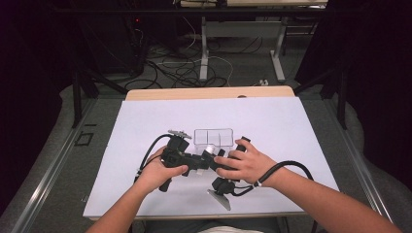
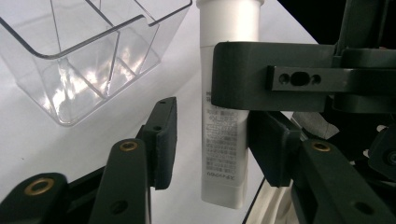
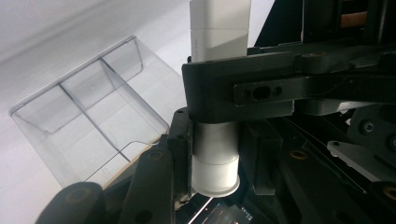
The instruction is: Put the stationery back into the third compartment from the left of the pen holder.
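The white table sheet (image 1: 145, 126) spreads under both tongs. A clear divided box (image 1: 214, 137) sits just beyond them. Only the gripper views reveal the white tube (image 2: 224, 140): the right gripper (image 3: 215, 154) is clamped on its capped end, while the left gripper (image 2: 212, 140) straddles its crimped end, jaws apart. From above, the hands (image 1: 163, 170) hide the tube.

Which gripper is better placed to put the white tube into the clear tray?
Probably right. The right gripper looks clamped on the white tube beside the clear tray. The left gripper shows a gap beside the tube.
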A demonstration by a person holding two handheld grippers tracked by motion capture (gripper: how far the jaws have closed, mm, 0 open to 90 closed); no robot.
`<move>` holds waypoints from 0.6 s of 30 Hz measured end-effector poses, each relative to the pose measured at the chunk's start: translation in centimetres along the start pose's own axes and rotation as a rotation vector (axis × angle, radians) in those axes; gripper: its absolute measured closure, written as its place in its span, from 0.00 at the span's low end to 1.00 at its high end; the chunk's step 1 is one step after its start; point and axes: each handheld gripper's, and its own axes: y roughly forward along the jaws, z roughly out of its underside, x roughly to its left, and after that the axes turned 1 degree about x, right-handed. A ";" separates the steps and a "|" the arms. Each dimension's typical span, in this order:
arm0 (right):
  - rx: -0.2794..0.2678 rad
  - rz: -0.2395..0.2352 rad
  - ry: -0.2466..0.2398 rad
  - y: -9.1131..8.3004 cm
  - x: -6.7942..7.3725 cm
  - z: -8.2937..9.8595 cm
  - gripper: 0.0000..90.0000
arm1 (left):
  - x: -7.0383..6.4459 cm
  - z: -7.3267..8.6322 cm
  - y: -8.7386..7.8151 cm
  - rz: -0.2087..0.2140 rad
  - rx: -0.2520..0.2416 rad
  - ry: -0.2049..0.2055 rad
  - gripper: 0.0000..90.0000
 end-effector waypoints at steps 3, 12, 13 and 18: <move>-0.010 0.011 0.002 0.0 0.0 0.0 0.75 | -0.2 -0.1 0.1 0.003 0.016 0.014 0.65; -0.015 0.009 -0.013 0.1 -0.1 -0.3 0.75 | 0.0 -0.3 0.2 0.027 0.057 0.021 0.75; -0.014 0.009 -0.013 0.1 -0.1 -0.3 0.75 | 0.1 -0.3 0.2 0.026 0.062 0.021 0.75; -0.022 0.011 -0.009 0.1 -0.1 -0.3 0.75 | 0.1 -0.3 0.1 0.034 0.054 0.003 0.76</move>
